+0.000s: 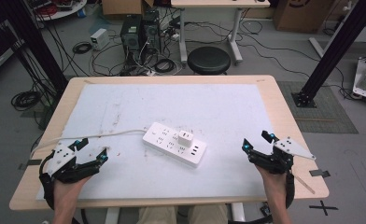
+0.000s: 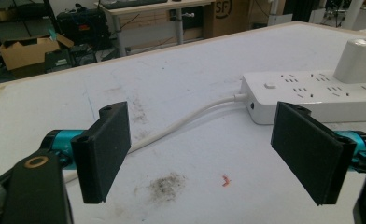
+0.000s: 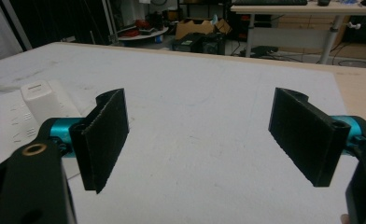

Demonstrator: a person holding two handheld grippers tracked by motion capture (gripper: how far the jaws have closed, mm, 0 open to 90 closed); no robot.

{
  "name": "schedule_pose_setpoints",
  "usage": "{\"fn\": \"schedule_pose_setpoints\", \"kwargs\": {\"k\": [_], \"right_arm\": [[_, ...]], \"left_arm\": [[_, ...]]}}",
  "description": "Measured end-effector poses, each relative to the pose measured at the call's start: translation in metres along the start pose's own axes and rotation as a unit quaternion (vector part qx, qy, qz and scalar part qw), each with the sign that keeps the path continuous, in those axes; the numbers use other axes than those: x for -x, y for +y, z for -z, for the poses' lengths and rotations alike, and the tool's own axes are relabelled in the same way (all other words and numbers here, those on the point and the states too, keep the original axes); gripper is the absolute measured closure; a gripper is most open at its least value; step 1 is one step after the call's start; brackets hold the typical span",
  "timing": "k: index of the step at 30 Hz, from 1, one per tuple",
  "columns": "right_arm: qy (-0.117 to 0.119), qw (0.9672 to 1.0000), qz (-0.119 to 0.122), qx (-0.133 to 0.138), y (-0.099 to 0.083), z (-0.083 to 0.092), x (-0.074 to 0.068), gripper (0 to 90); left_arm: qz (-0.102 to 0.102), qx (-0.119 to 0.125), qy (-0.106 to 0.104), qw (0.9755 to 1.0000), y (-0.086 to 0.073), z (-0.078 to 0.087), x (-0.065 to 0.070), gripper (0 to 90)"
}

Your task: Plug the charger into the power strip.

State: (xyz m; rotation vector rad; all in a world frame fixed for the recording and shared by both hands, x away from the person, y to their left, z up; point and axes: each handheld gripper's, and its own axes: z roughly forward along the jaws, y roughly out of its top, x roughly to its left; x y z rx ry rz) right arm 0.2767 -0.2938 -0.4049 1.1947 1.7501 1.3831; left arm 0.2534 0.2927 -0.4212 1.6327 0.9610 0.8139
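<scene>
**A plugged-in charger waiting between two idle grippers**

The white power strip (image 1: pixel 174 144) lay flat and askew near the middle of the worktop (image 1: pixel 284 121), its cord (image 1: pixel 102 135) trailing off toward the left edge. A small white charger cube (image 1: pixel 186 138) stood upright in one of its sockets. The left gripper (image 1: pixel 90 150) rested near the cord, well apart from the strip; its fingers (image 2: pixel 104 151) were spread wide and held nothing. The right gripper (image 1: pixel 257 141) sat near the right edge, its fingers (image 3: pixel 102 140) likewise spread on empty air.

The cube looked rigid, light and smooth-sided, so likely a little slippery; its flat opposite faces seemed the best place to pinch. The strip appeared stiff but light enough to lift along with the cube, so one gripper would probably need to press down on its bare end by the cord while the other pulled straight up.
</scene>
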Motion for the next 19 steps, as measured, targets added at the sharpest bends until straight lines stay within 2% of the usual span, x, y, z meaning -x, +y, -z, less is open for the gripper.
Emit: {"fn": "schedule_pose_setpoints", "kwargs": {"k": [14,19], "right_arm": [[-0.001,1.0,-0.001,0.0,0.0006,0.0007,0.0028,20.5],[0.005,0.9999,-0.006,-0.01,0.0011,-0.0035,0.0019,18.9]], "left_arm": [[-0.002,-0.001,0.0,1.0,0.0013,0.0002,0.0006,20.0],[-0.001,0.002,0.0,1.0,0.001,0.0002,-0.0004,20.0]]}}
